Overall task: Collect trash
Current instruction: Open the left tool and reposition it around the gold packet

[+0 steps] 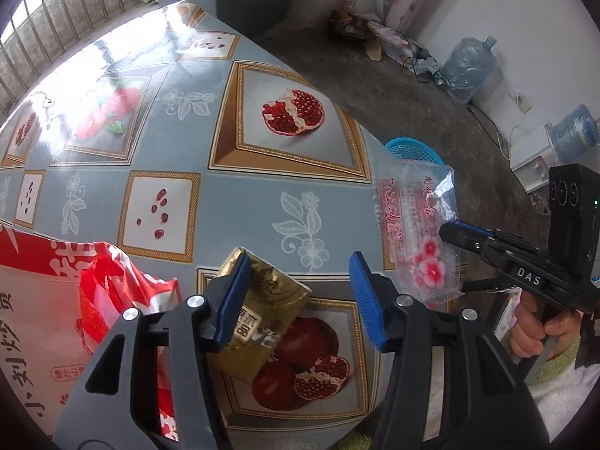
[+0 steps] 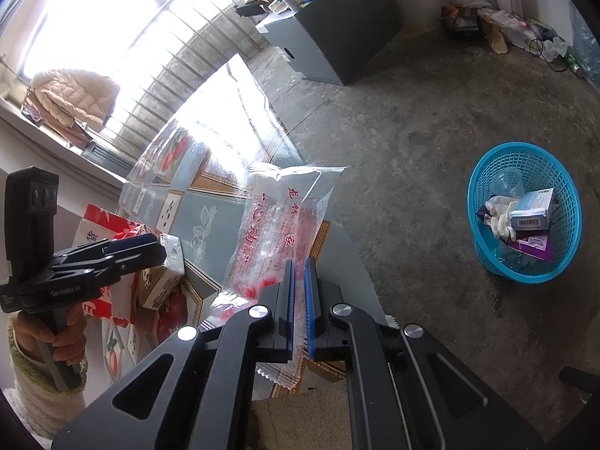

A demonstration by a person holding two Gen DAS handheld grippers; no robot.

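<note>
Lettering "DAS" marks the right gripper (image 2: pixel 299 300), "GenRobot.AI" the left gripper (image 1: pixel 300 296). Right jaws pinch a clear wrapper (image 2: pixel 277 221) with red print, which sticks out ahead of them. Left jaws stand spread; a gold pack (image 1: pixel 258 322) lies just under the left pad, unpressed. Pomegranate-print tablecloth (image 1: pixel 240 195); concrete floor (image 2: pixel 412 150); blue basket (image 2: pixel 483 247) holding trash.

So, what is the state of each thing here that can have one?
left gripper: open, over the gold packet, not gripping it
right gripper: shut on the clear wrapper
clear wrapper: held, lifted
gold packet: lying on table
red bag: torn open
blue basket: upright, partly filled
</note>
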